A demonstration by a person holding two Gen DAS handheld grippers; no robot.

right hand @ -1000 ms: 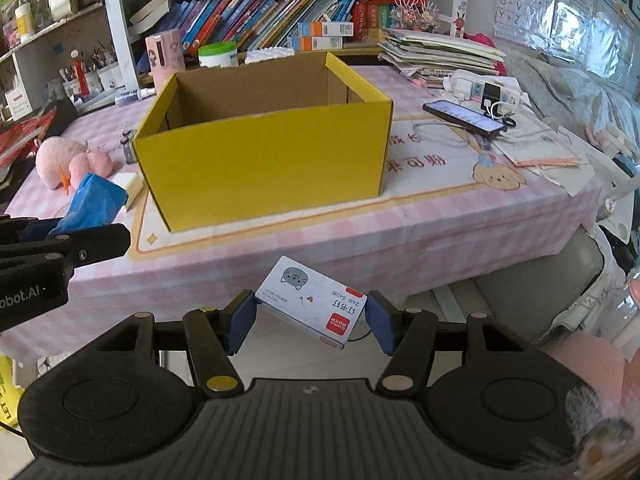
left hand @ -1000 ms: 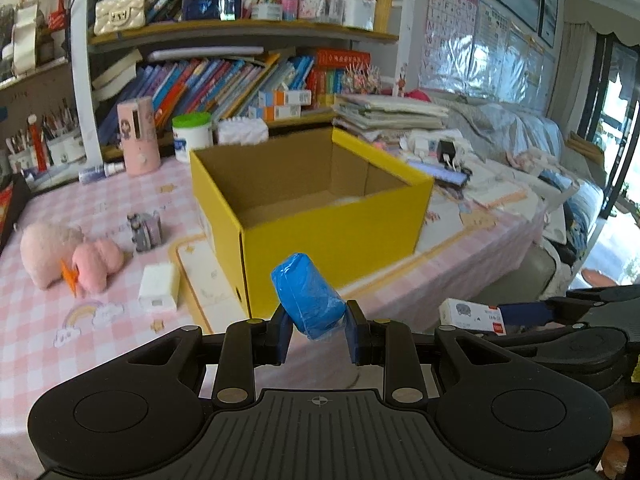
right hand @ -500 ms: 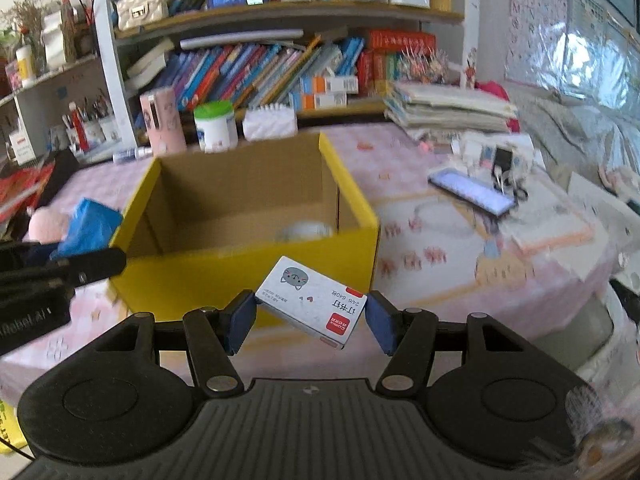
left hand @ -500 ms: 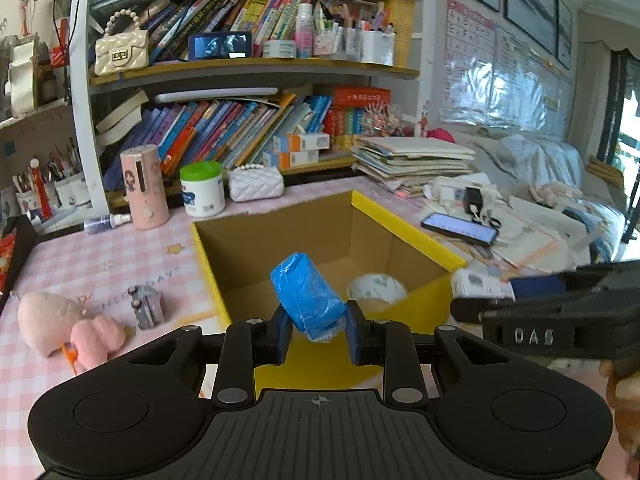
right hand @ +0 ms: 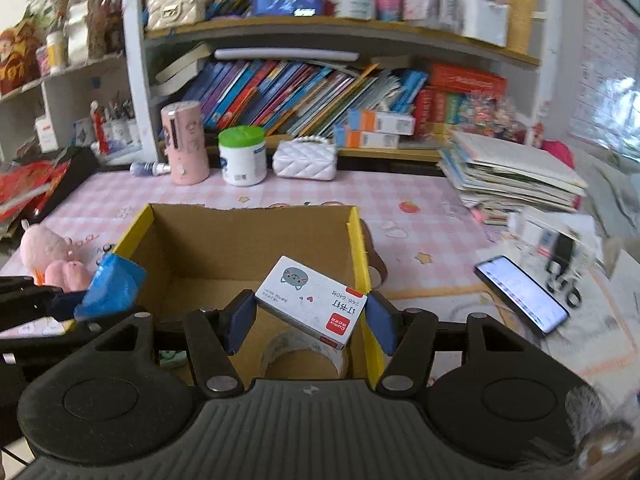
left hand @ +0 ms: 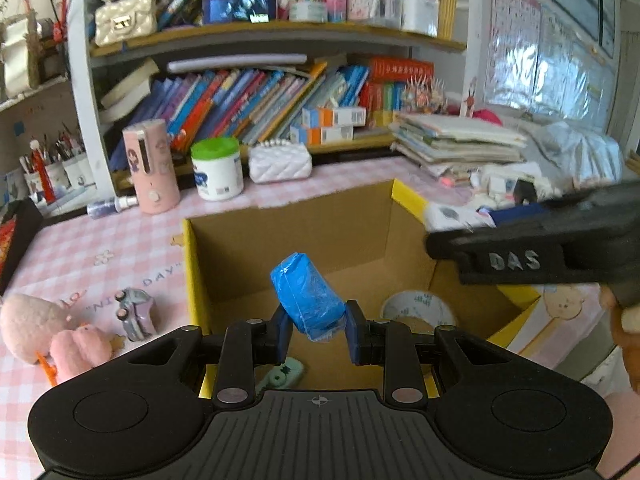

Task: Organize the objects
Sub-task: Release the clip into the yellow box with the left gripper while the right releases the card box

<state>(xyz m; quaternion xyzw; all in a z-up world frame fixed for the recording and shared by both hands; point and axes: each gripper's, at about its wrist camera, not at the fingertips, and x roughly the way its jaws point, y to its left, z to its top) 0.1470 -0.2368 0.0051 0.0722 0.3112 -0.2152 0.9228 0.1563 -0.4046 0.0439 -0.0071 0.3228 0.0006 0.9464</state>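
My left gripper [left hand: 317, 330] is shut on a blue wrapped packet [left hand: 306, 298] and holds it above the open yellow cardboard box [left hand: 192, 276]. My right gripper [right hand: 308, 320] is shut on a white staples box [right hand: 310, 300] with a cat face and red corner, above the same yellow box [right hand: 358, 248], near its right wall. Inside the box lie a tape roll [left hand: 416, 310], also in the right wrist view [right hand: 300, 350], and a small green item [left hand: 280, 376]. The right gripper shows at the right of the left wrist view [left hand: 560, 240]; the blue packet shows at left of the right wrist view [right hand: 112, 288].
On the pink checked table: a pink plush toy [left hand: 44, 332], a small toy car [left hand: 134, 312], a pink cylinder [left hand: 150, 166], a green-lidded jar [left hand: 217, 168], a white quilted purse [left hand: 280, 164], a phone [right hand: 520, 294], stacked papers [right hand: 508, 176]. Bookshelves stand behind.
Both grippers rose and moved forward from in front of the table edge to above the yellow box, each still holding its object; the box's inside has come into view.
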